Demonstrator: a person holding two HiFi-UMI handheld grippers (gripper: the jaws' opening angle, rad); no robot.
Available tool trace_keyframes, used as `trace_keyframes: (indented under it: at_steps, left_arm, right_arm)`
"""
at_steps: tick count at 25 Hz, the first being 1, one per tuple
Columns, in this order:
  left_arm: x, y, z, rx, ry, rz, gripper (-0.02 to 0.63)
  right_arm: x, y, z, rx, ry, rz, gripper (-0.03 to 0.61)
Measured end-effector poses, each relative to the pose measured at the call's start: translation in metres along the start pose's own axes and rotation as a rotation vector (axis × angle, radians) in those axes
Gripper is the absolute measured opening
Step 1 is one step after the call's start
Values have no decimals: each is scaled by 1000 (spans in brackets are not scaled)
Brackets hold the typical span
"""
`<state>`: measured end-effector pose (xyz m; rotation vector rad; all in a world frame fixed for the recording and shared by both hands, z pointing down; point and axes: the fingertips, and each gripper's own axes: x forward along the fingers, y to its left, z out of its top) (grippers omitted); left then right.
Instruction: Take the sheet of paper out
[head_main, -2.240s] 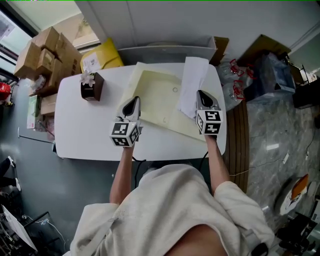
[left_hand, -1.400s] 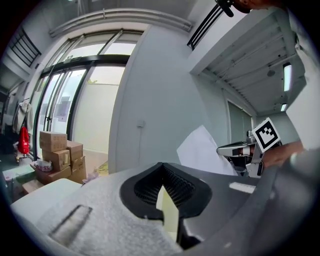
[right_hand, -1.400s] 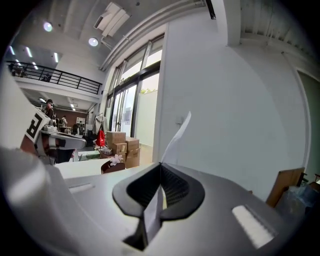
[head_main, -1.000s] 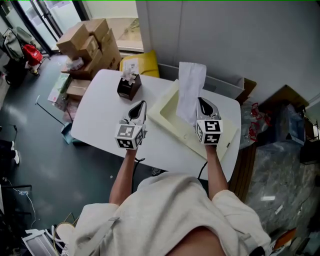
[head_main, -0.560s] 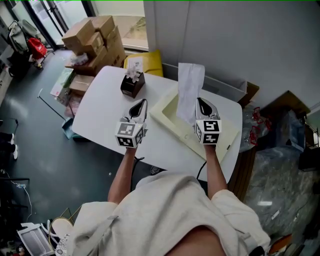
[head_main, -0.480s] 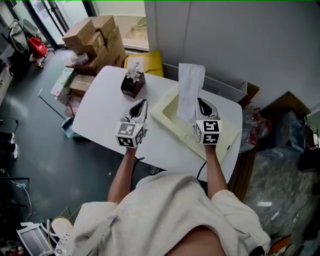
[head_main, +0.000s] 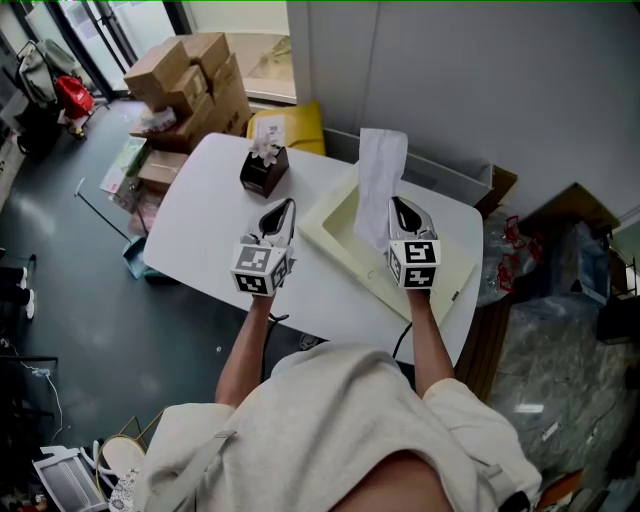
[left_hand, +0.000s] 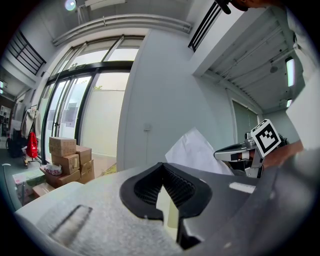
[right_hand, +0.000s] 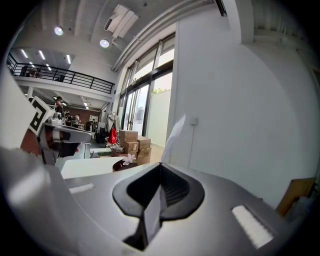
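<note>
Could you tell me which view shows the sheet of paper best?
The head view: the whole sheet of paper stands in the right gripper. The left gripper view shows its top; the right gripper view, only its edge.

The sheet (head_main: 381, 180) is seen as thin white matt paper, the folder (head_main: 335, 225) as cream matt card, the table (head_main: 200, 235) as smooth white, the boxes (head_main: 190, 65) as brown cardboard.
</note>
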<state>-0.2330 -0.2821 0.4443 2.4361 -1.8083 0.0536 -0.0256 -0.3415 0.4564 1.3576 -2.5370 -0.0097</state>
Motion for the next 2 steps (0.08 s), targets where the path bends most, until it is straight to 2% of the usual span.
trace_keyframes:
  at_steps: [2]
  left_arm:
    - [0, 0, -1, -1, 1, -1, -2]
  right_arm:
    - [0, 0, -1, -1, 2, -1, 2]
